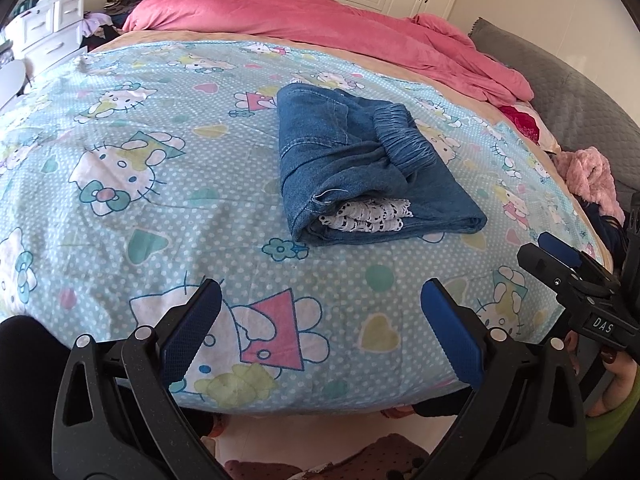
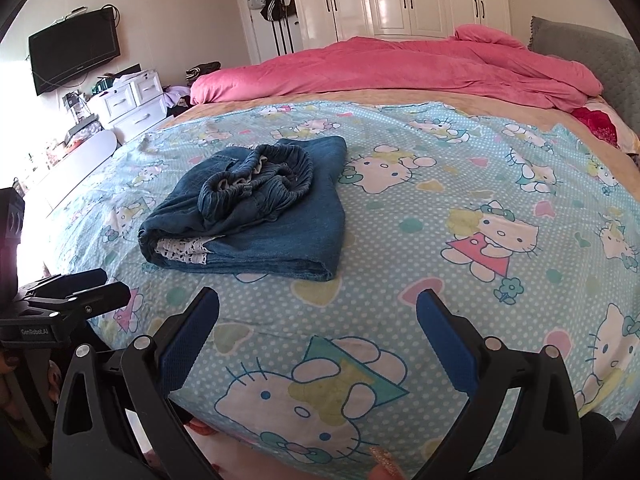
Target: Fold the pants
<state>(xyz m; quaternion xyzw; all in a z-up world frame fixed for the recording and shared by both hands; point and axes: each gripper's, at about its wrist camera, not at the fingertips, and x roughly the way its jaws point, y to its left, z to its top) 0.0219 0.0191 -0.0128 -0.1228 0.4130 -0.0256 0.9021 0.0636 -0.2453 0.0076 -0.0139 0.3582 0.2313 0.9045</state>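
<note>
Blue denim pants lie folded in a compact bundle on the Hello Kitty sheet, elastic waistband on top, white lace trim showing at the near edge. They also show in the right wrist view. My left gripper is open and empty, held back over the bed's near edge, well short of the pants. My right gripper is open and empty, also near the bed's front edge. The right gripper also shows at the right of the left wrist view. The left gripper shows at the left of the right wrist view.
A pink duvet is bunched along the far side of the bed. A grey headboard is at the right. A pink fluffy item lies by the right edge. White drawers and a wall TV stand at the left.
</note>
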